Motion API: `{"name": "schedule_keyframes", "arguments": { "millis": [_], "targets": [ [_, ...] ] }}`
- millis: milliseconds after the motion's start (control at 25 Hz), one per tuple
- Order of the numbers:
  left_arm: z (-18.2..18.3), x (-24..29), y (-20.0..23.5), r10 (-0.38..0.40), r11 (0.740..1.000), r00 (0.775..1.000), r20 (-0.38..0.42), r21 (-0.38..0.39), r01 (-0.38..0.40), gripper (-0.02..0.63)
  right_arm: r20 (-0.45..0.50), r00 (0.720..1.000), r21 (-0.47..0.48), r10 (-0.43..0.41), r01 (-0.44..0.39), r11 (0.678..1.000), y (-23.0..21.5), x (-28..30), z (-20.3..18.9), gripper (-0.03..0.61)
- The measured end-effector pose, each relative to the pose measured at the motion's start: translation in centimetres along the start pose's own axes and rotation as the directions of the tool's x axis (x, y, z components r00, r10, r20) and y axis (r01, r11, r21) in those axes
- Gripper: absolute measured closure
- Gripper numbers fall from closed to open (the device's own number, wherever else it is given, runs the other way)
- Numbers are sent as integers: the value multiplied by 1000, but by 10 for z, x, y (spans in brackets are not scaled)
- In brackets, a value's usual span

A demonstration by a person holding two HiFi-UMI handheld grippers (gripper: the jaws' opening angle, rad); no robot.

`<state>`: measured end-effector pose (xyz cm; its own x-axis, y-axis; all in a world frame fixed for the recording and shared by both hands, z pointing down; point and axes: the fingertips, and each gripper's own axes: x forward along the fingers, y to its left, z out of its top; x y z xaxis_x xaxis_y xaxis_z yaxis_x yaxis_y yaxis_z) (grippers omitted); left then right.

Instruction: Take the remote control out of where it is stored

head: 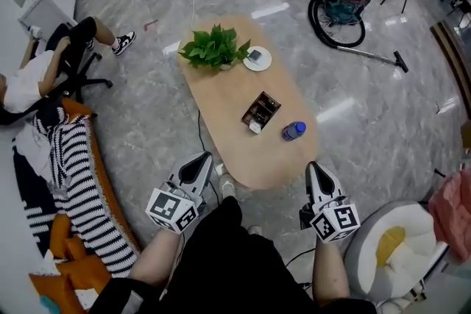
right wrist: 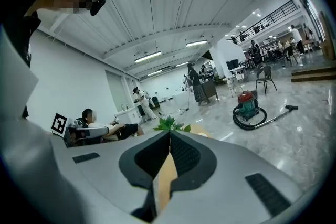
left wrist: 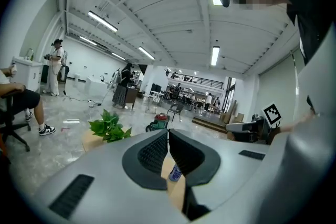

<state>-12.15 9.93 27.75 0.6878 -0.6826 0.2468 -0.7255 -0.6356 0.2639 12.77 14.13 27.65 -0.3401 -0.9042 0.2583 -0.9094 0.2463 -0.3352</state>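
since the left gripper and the right gripper hang closed and empty short of the oval light-wood table, open one before reaching the dark open storage box mid-table, where the remote control presumably lies.

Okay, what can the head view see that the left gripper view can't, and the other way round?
Only the head view shows the dark storage box and the white dish on the tabletop, plus the striped blanket on the left. Only the left gripper view shows the ceiling lights and the balcony at the far end of the room. Both show the table, the potted plant, the blue-capped bottle and the red vacuum cleaner.
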Motion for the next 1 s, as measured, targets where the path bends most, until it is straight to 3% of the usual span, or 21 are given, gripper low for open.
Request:
{"name": "schedule_keyframes", "arguments": {
  "millis": [160, 360, 520, 760, 1000],
  "targets": [
    [-11, 18, 19, -22, 1000, 999, -45, -13, 22, 600, -49, 999, -11, -9, 8, 1000, 2, 35, -13, 571],
    [-39, 34, 38, -59, 998, 987, -147, -38, 54, 600, -109, 993, -25, 46, -49, 998, 18, 72, -30, 571],
    [-63, 50, 51, -94, 995, 977, -191, -53, 85, 600, -163, 987, -75, 10, -22, 997, 13, 102, -55, 567],
    [-93, 63, 72, -116, 993, 961, -253, -44, 108, 600, -270, 963, -87, 8, -33, 996, 4, 145, -115, 478],
    [-118, 60, 79, -115, 993, 955, -274, -53, 105, 600, -365, 930, -230, -41, -47, 972, -5, 172, -160, 436]
  ]
}}
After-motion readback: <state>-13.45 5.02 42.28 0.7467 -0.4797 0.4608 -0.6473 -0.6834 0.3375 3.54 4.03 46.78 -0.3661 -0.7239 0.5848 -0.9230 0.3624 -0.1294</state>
